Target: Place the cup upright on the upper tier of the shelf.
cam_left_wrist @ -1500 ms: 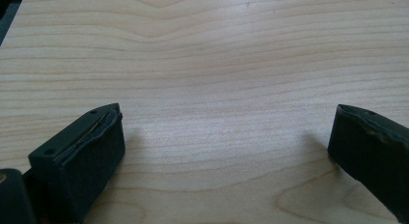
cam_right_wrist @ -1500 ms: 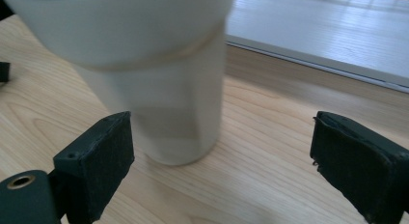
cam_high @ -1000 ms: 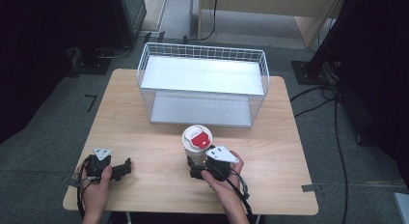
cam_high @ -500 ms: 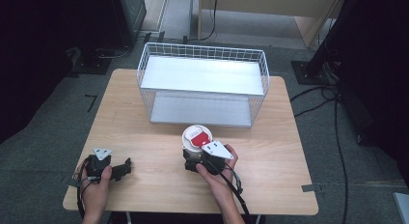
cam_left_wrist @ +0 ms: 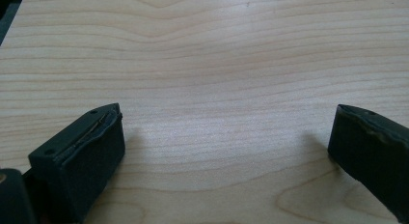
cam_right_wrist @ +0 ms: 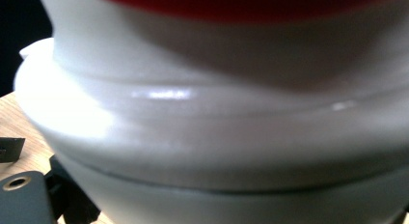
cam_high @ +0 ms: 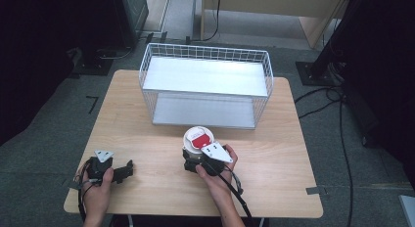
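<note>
A white cup with a red label on its lid stands on the wooden table, just in front of the wire basket. My right gripper reaches in from the cup's near right side, with its jaws on either side of the cup's lower body, closed against it. In the right gripper view the cup's white wall sits very close, and one black jaw shows at the lower left, touching it. My left gripper rests on the table at the near left, open with only bare wood between its fingers.
A white wire basket with a pale floor stands at the back middle of the table, its front wall a short way beyond the cup. Dark equipment, stands and cables lie on the floor around the table.
My right gripper has slid left and forward, and its jaws now sit around the cup. The cup has stayed in place. The left gripper has not moved.
</note>
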Tool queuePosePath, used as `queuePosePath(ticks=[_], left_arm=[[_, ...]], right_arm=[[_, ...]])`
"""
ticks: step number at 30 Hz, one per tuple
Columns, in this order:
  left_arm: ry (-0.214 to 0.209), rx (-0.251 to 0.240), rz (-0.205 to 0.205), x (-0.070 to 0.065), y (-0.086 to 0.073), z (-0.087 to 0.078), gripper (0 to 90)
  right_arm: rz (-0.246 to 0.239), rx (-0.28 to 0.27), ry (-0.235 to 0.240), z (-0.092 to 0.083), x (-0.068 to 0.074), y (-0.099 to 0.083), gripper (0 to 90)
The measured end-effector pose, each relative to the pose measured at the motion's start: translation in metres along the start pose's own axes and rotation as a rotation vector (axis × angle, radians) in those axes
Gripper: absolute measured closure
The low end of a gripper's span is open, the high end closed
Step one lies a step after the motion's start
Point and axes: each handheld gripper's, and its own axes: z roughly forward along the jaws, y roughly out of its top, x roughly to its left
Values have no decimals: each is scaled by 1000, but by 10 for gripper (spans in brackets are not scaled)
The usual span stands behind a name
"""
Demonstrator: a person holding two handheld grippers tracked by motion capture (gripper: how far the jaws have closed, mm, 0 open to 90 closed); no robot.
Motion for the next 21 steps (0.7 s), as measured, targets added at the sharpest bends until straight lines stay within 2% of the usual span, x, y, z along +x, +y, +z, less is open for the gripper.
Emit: queuePosePath(ticks=[8,11,18,21], left_arm=[[-2,-1,3,0,0,0,0],[-2,-1,3,0,0,0,0],[-2,-1,3,0,0,0,0],[-2,-1,3,0,0,0,0]], right_arm=[[6,-44,-6,-1,2,0,103],[7,-65,9,-2,3,3,105],[8,-74,18,-4,4,5,106],[5,-99,16,-8,4,13,106]])
